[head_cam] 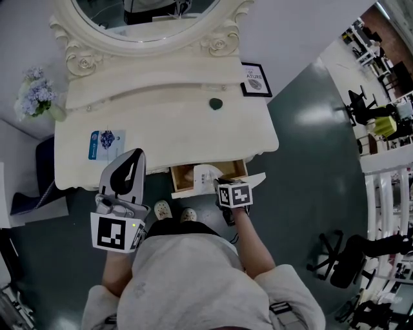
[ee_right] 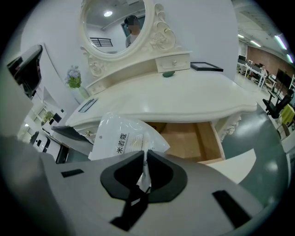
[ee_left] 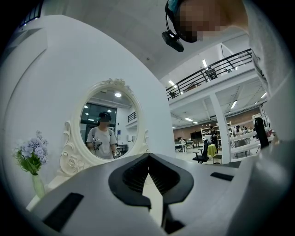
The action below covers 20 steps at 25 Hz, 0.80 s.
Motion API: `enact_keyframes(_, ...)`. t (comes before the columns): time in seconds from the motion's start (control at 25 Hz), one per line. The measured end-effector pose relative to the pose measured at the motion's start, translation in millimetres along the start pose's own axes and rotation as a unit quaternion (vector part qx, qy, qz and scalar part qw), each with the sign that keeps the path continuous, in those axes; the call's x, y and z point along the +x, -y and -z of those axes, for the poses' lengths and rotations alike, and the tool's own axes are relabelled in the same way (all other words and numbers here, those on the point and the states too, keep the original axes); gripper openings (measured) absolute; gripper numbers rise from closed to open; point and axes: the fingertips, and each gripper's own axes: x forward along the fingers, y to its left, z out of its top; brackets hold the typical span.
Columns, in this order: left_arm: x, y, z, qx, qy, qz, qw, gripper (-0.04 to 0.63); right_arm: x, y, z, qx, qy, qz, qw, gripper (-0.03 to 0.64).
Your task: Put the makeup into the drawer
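My right gripper [head_cam: 217,183] [ee_right: 144,155] is shut on the corner of a white makeup packet [head_cam: 205,173] [ee_right: 123,136] with printed characters. It holds the packet tilted over the open wooden drawer [head_cam: 176,185] [ee_right: 190,141] at the front of the white dressing table [head_cam: 168,129]. Inside, the drawer shows bare wood on the right. A blue and white packet [head_cam: 103,143] [ee_right: 87,105] lies on the tabletop at the left. My left gripper [head_cam: 134,155] [ee_left: 148,159] hovers level by the table's front left edge, shut, with nothing in it.
An oval mirror [head_cam: 145,19] [ee_left: 107,122] stands at the back of the table. A vase of purple flowers [head_cam: 35,93] [ee_left: 31,154] is at the far left. A small green object [head_cam: 215,103] and a framed picture [head_cam: 256,79] sit at the back right. The person's shoes [head_cam: 174,211] are under the drawer.
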Motion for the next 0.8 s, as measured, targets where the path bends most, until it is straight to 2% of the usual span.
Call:
enact_keyframes(0.4, -5, -6, 1, -0.001, -0.006, -0.015, 0.9999, 0.014, 17, 5, -11, -0.067, -0.096, 0.029, 0.993, 0.032)
enact_keyframes(0.8, -9, -19, 4, -0.001, -0.009, -0.028, 0.9996, 0.014, 39, 0, -13, -0.108, -0.116, 0.042, 0.986, 0.032)
